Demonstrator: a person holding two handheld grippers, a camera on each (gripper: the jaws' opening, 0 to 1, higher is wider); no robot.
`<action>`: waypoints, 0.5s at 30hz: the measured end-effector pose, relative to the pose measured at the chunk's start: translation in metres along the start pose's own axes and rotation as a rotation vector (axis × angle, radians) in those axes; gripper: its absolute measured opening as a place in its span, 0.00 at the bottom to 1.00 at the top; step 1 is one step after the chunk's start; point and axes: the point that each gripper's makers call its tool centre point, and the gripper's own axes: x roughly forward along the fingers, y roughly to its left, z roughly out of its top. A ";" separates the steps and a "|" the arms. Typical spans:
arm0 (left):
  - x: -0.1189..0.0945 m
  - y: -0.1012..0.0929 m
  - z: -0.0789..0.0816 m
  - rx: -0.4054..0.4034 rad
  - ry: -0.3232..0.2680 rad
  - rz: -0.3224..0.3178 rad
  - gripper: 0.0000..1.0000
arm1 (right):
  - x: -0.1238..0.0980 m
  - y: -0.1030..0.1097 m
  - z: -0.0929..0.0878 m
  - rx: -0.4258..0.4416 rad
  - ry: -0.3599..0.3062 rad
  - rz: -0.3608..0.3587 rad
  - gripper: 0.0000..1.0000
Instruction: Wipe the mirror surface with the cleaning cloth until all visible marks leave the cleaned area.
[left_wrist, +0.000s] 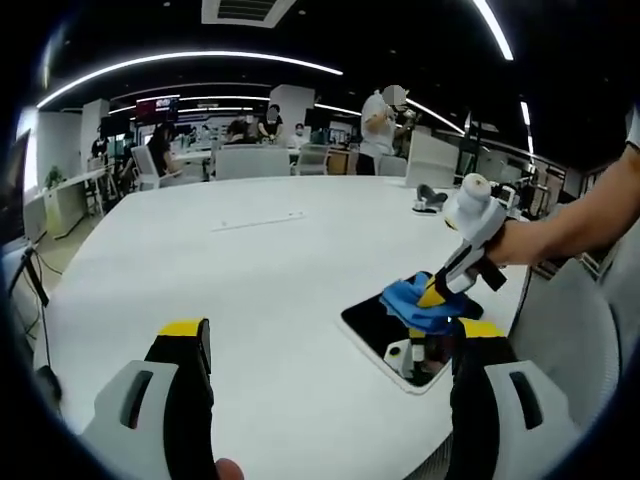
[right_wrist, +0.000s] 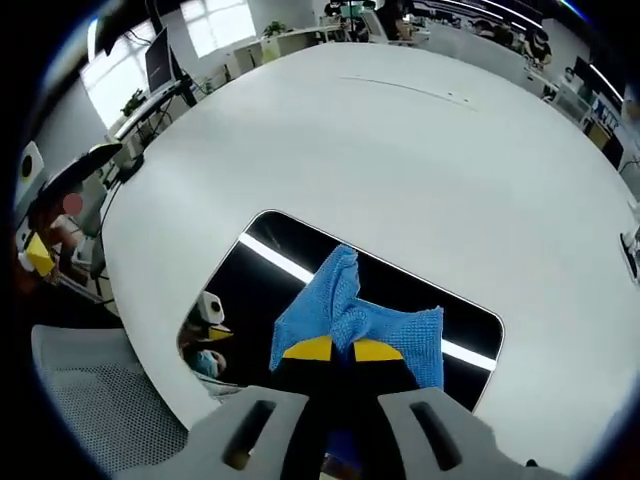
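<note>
The right tool (right_wrist: 334, 349) pinches the blue cloth (right_wrist: 350, 312) on the mirror (right_wrist: 270, 270), mid-wipe; next, it should sweep across the glass. The left tool (left_wrist: 325, 345) hovers spread over the worktop (left_wrist: 250, 270).

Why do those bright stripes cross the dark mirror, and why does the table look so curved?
In the right gripper view the mirror reflects the ceiling strip lights as white streaks beside the blue cloth. In the left gripper view the fisheye lens bows the white table and ceiling lights.
</note>
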 end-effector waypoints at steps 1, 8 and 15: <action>0.001 0.000 0.000 0.000 0.000 0.000 0.99 | 0.001 -0.001 0.002 0.001 0.000 -0.002 0.00; 0.003 0.002 0.002 -0.009 -0.011 -0.005 0.99 | 0.004 -0.006 0.009 -0.002 -0.001 -0.011 0.00; 0.003 -0.001 0.007 0.025 -0.013 -0.021 0.99 | 0.008 -0.011 0.016 -0.006 -0.009 -0.016 0.00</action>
